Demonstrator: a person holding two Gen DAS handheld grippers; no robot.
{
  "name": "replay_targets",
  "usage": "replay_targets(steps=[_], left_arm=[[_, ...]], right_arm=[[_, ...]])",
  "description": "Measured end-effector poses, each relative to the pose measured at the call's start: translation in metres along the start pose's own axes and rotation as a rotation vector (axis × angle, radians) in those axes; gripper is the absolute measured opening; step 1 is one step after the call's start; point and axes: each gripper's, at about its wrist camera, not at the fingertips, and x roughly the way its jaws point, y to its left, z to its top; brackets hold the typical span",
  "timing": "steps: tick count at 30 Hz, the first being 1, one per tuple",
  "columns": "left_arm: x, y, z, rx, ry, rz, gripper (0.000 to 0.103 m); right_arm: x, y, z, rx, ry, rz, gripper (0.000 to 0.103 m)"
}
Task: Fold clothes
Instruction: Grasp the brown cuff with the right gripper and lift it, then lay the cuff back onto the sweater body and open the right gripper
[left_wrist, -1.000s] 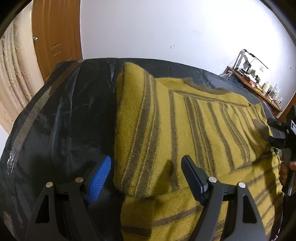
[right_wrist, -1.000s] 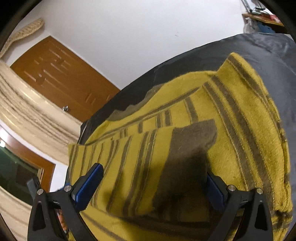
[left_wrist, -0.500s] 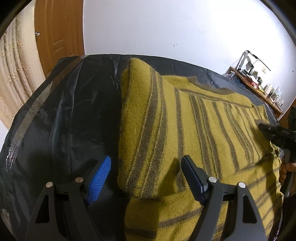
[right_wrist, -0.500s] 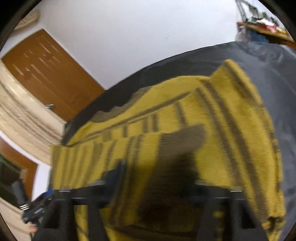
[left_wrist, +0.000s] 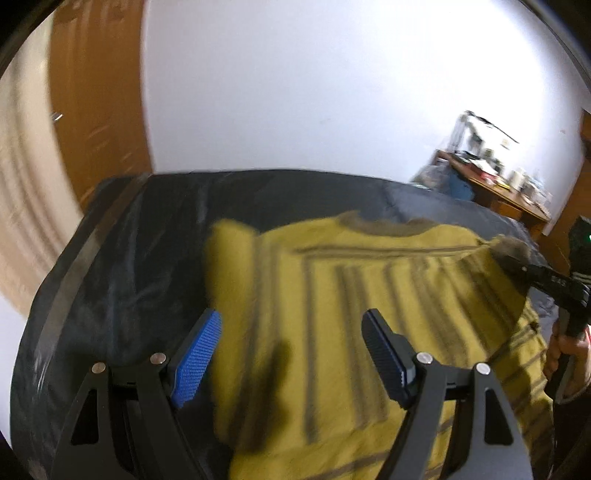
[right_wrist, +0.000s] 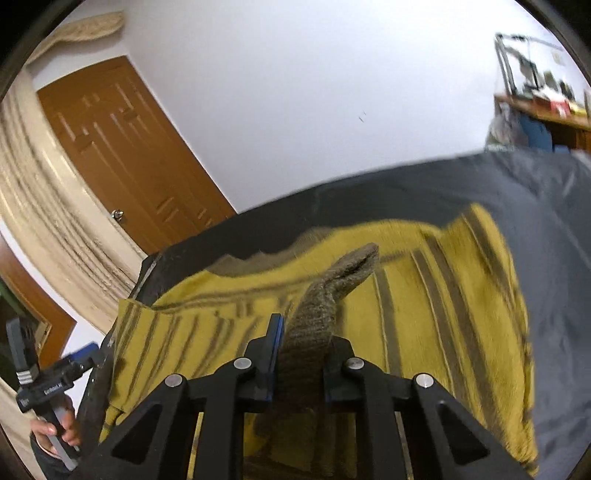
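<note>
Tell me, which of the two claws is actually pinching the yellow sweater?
The right claw: it has just closed on the sweater's brown cuff. The left claw gapes open, gripping nothing.

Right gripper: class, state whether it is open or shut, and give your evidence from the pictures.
Shut. The right gripper has just been closing; its jaws now pinch the sweater's brown cuff, which sticks up between them.

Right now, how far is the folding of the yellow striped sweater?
Early. Done: the yellow striped knit sweater lies spread on the dark cover. In hand: the right gripper has just closed on its grey-brown cuff. Left: the left gripper is open; all folds remain.
</note>
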Motion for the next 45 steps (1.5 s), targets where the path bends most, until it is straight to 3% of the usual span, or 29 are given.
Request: replay_targets(steps=[3,6,8,11,17,21,23,27,28,30,31,32,38,42,45], left_arm=[[0.019,-0.003,0.011,-0.004,0.046,-0.021,0.082],[0.032,0.013,0.015,-0.063,0.07,0.015,0.082],[0.038,0.027,0.013,-0.113,0.081,0.03,0.082],[0.047,0.039,0.011,-0.145,0.098,0.075,0.082],[0.061,0.045,0.008,-0.096,0.104,0.256,0.082],[0.069,0.05,0.005,-0.072,0.11,0.369,0.082],[0.075,0.055,0.003,-0.08,0.129,0.392,0.082],[0.074,0.063,0.002,-0.106,0.137,0.375,0.082],[0.072,0.063,0.003,-0.112,0.132,0.365,0.082],[0.062,0.063,0.006,-0.132,0.112,0.323,0.082],[0.056,0.061,0.008,-0.135,0.099,0.301,0.082],[0.049,0.059,0.011,-0.136,0.084,0.277,0.082],[0.03,0.021,0.016,-0.048,0.047,0.117,0.082],[0.043,-0.011,0.01,0.025,0.079,-0.003,0.082],[0.067,-0.014,0.006,0.027,0.115,0.019,0.082]], right_arm=[[-0.011,0.009,0.009,-0.034,-0.056,-0.029,0.018],[-0.047,0.019,0.015,-0.101,-0.22,-0.123,0.018],[-0.065,0.02,0.017,-0.119,-0.275,-0.149,0.018],[-0.064,0.01,0.017,-0.127,-0.239,-0.186,0.018],[-0.029,-0.025,0.004,-0.021,-0.094,-0.207,0.018],[-0.025,-0.052,-0.008,0.05,-0.029,-0.267,0.02],[-0.027,-0.063,-0.01,0.072,-0.01,-0.308,0.024],[-0.037,-0.07,-0.012,0.066,-0.013,-0.401,0.024],[-0.041,-0.073,-0.012,0.066,-0.02,-0.416,0.03],[-0.05,-0.072,-0.013,0.069,-0.037,-0.418,0.055],[-0.054,-0.071,-0.014,0.068,-0.047,-0.416,0.073],[-0.056,-0.066,-0.014,0.055,-0.058,-0.415,0.077],[-0.056,-0.024,-0.022,-0.106,-0.052,-0.345,0.076],[-0.038,-0.004,-0.03,-0.159,0.002,-0.286,0.077],[-0.032,-0.001,-0.037,-0.173,0.033,-0.27,0.077]])
